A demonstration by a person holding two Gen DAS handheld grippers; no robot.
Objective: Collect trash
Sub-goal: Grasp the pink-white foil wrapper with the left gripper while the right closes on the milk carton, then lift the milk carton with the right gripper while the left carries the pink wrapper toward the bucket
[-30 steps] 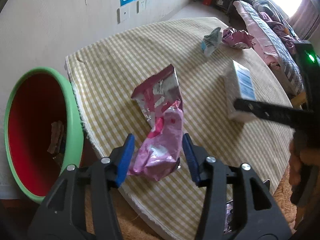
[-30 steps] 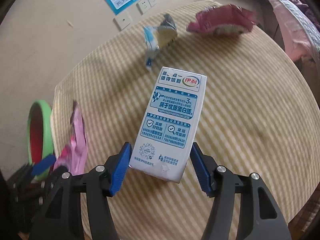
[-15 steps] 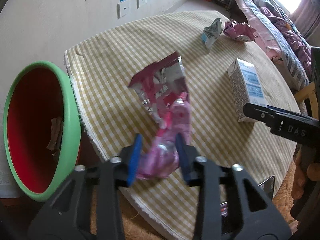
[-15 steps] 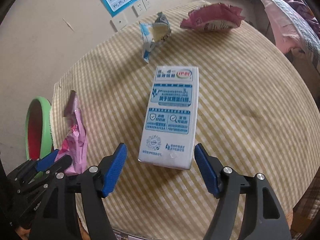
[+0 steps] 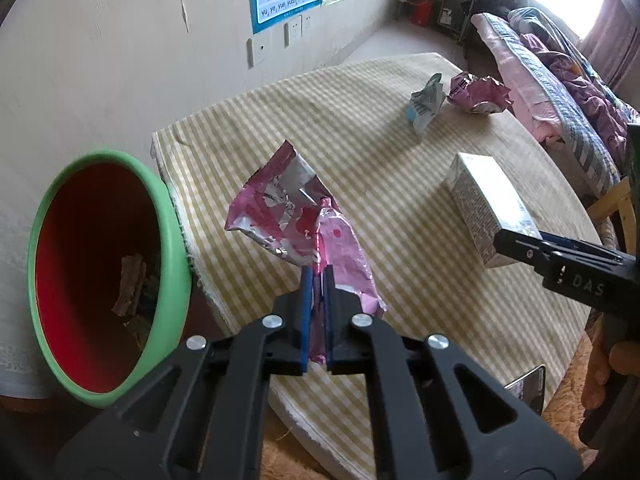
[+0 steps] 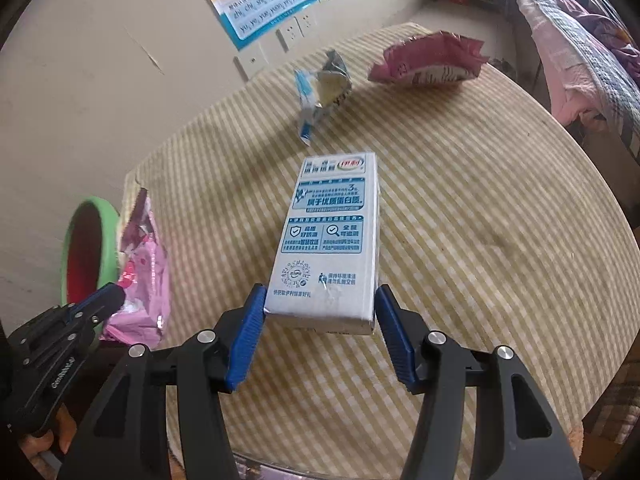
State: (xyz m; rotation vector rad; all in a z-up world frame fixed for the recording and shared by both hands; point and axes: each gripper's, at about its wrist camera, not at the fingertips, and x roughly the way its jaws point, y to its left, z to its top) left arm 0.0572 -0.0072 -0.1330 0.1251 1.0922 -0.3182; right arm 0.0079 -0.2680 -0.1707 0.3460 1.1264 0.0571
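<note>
Pink foil sat pinched between our left gripper point(image 5: 316, 280)'s pads: a second before they had stood wide on either side of the wrapper point(image 5: 296, 216), and now they had clenched on its lower end at the table point(image 5: 360, 140)'s near edge, just beside the green bin point(image 5: 172, 248). We judged it ready to lift across.

From the right wrist, our right gripper point(image 6: 320, 312)'s jaws were closing around the milk carton point(image 6: 328, 240), which lay flat on the cloth; the pads looked just at its sides, not yet squeezing. Two more scraps waited farther back.
</note>
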